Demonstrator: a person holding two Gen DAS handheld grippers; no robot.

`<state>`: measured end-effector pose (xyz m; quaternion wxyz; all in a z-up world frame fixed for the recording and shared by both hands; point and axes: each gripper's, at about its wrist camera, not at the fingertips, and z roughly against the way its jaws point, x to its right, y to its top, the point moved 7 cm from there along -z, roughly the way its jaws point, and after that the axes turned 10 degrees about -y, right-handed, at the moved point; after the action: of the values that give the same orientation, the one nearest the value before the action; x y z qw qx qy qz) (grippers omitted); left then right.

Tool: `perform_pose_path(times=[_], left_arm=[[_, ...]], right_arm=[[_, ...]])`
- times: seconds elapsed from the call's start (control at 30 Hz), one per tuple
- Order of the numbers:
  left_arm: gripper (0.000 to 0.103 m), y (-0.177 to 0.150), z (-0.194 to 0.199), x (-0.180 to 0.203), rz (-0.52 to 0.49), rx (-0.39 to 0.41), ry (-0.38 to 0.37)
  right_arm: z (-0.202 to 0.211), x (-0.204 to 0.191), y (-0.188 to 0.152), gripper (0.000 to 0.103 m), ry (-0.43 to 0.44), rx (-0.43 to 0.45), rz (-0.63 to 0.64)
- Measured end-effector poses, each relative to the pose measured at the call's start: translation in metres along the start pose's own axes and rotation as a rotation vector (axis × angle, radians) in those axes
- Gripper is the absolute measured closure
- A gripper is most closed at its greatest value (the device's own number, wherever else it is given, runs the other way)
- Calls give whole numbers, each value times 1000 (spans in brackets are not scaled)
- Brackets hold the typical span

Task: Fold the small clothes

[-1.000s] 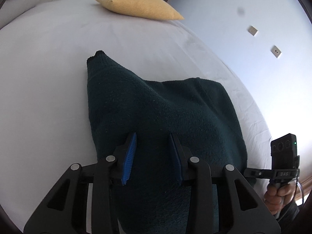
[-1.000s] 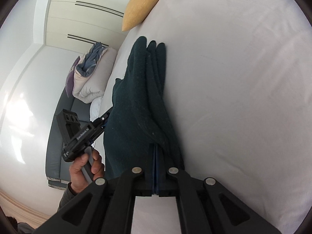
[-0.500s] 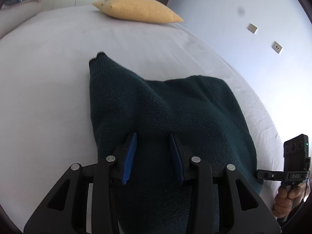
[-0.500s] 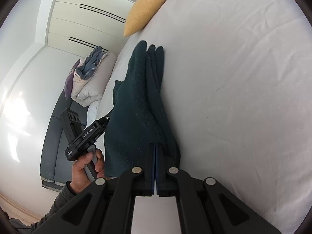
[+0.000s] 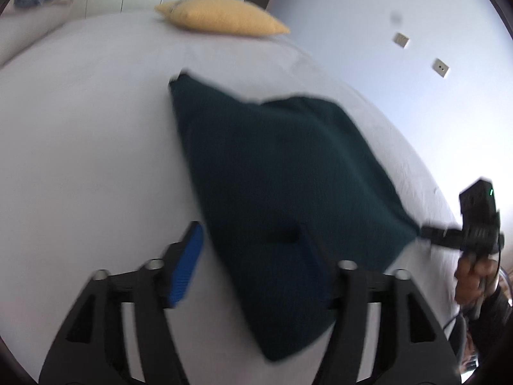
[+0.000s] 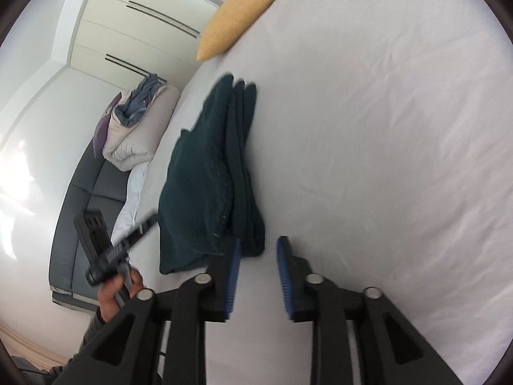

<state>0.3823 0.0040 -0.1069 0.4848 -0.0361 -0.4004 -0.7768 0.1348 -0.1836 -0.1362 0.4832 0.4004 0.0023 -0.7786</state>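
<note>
Left hand-held gripper (image 5: 253, 256) angled down over folded dark green garment (image 5: 282, 173), jaws just parted, gripping nothing; fabric between them. Right hand-held gripper (image 6: 258, 253) likewise released, pads off cloth; both above white bed (image 6: 384, 128).

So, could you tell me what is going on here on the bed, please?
A person holding a gripper in each hand is folding a dark green garment on the white bed. It lies folded in layers. Both grippers' jaws have just been opening: the right gripper holds nothing, and the left gripper stands open over the cloth.

Motion blur smears the dark green garment (image 5: 282, 173), hiding the left tool's (image 5: 250, 256) right pad.
</note>
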Motion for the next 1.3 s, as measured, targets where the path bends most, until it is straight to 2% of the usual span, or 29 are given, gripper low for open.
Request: perform_pose_path(times=[0.03, 0.07, 0.17, 0.23, 0.3, 0.47, 0.6, 0.67, 0.8, 0.87, 0.9, 0.93, 1.0, 1.17, 1.3], left_arm=[[39, -13, 1, -1, 24, -12, -10], [39, -23, -1, -2, 42, -27, -32], [39, -40, 3, 1, 43, -22, -43], [39, -42, 11, 4, 61, -15, -64], [39, -32, 24, 1, 95, 34, -87], [29, 8, 31, -26, 252, 110, -200], [29, 19, 1, -50, 403, 28, -255], [29, 16, -13, -52, 432, -17, -267], [29, 17, -24, -50, 458, -27, -315], [34, 16, -27, -48, 440, -46, -299], [35, 15, -28, -46, 421, -59, -277], [38, 14, -27, -44, 405, -68, -257], [44, 10, -21, -40, 371, -77, -210], [58, 9, -15, -25, 285, -89, -94], [63, 10, -4, -6, 180, -106, 13]], right_arm=[[4, -2, 6, 63, 2, 18, 0], [7, -3, 12, 61, -1, 29, 0], [5, -10, 29, 60, -14, 47, -4], [-2, -22, 40, 54, 0, 43, 5], [-10, -30, 46, 44, 16, 40, 21], [-46, -45, 81, 40, 69, -1, -15], [-78, -46, 96, 39, 66, -63, -45], [-97, -49, 97, 39, 53, -116, -36], [-117, -62, 100, 38, 30, -153, 9], [-122, -67, 100, 44, 7, -170, 37], [-125, -69, 99, 57, -21, -179, 56], [-129, -69, 97, 62, -71, -187, 78], [-129, -75, 96, 65, -112, -180, 102], [-128, -95, 91, 73, -290, -134, 227], [-119, -116, 86, 78, -428, -72, 342]])
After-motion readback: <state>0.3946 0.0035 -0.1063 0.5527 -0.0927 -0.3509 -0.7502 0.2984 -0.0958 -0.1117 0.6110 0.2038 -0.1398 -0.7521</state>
